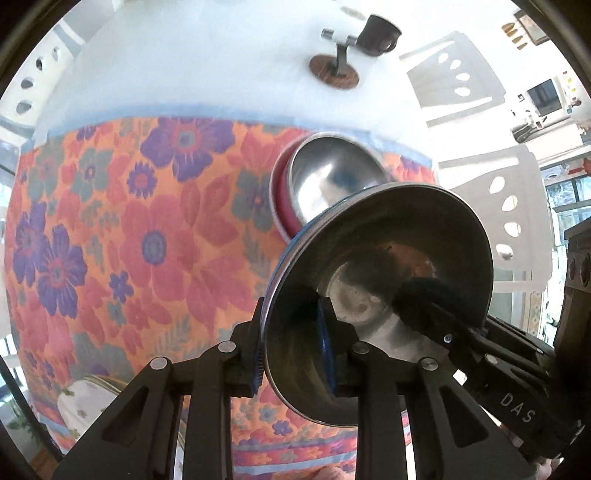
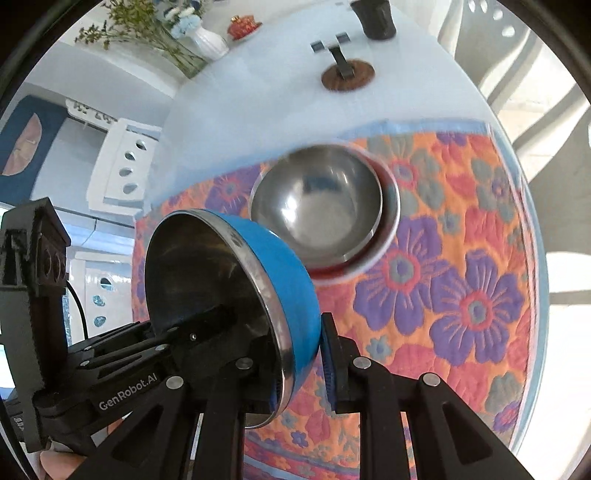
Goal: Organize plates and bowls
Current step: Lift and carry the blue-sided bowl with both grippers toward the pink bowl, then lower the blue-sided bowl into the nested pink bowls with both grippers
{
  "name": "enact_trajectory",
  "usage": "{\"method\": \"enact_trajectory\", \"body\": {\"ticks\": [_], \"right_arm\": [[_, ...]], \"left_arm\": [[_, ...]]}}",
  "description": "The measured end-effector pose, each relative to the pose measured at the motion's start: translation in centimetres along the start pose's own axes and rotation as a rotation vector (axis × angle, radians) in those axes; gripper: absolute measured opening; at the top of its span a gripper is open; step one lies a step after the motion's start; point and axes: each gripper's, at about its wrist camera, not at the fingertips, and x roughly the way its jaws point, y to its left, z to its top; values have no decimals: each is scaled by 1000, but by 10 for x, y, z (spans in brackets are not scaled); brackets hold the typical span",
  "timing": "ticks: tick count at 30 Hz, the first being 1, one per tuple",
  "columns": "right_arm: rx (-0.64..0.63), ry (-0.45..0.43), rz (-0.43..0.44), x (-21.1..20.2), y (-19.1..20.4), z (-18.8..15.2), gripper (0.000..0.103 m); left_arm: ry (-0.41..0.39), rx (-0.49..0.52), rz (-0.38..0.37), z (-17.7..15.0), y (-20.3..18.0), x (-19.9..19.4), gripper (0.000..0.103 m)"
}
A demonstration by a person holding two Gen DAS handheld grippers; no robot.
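A blue bowl point(image 1: 376, 295) with a steel inside is held tilted on its edge above the flowered cloth. My left gripper point(image 1: 291, 350) is shut on its rim, one finger inside and one outside. My right gripper point(image 2: 303, 369) is shut on the opposite rim of the same blue bowl point(image 2: 273, 269). Beyond it a red bowl point(image 1: 325, 184) with a steel inside rests upright on the cloth; it also shows in the right wrist view point(image 2: 325, 206). Each gripper's body shows in the other's view.
A floral quilted cloth point(image 1: 129, 240) covers the near half of a white table point(image 1: 203, 66). A wooden-based stand point(image 1: 334, 66) with a dark cup point(image 1: 378, 35) stands at the back. A white vase point(image 2: 210, 40) with flowers and white chairs point(image 1: 454, 77) surround the table.
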Motion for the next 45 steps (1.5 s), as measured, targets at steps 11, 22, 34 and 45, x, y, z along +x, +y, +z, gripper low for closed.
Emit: {"method": "enact_trajectory", "body": {"ticks": [11,22,34,45], "right_arm": [[-26,-52,-20,-22,10,57,18],[32,8,-42,13,-18,92,18],[68,68,-37,44,-33,105,21],[50,96,-18,50,-27,106,48]], "left_arm": [[-45,23,3,47,-9,-4,22],[41,16,-3,72,-13,41,22],[80,8,4,80,-9,62,22],[68,15,3,76,-8,54,21]]}}
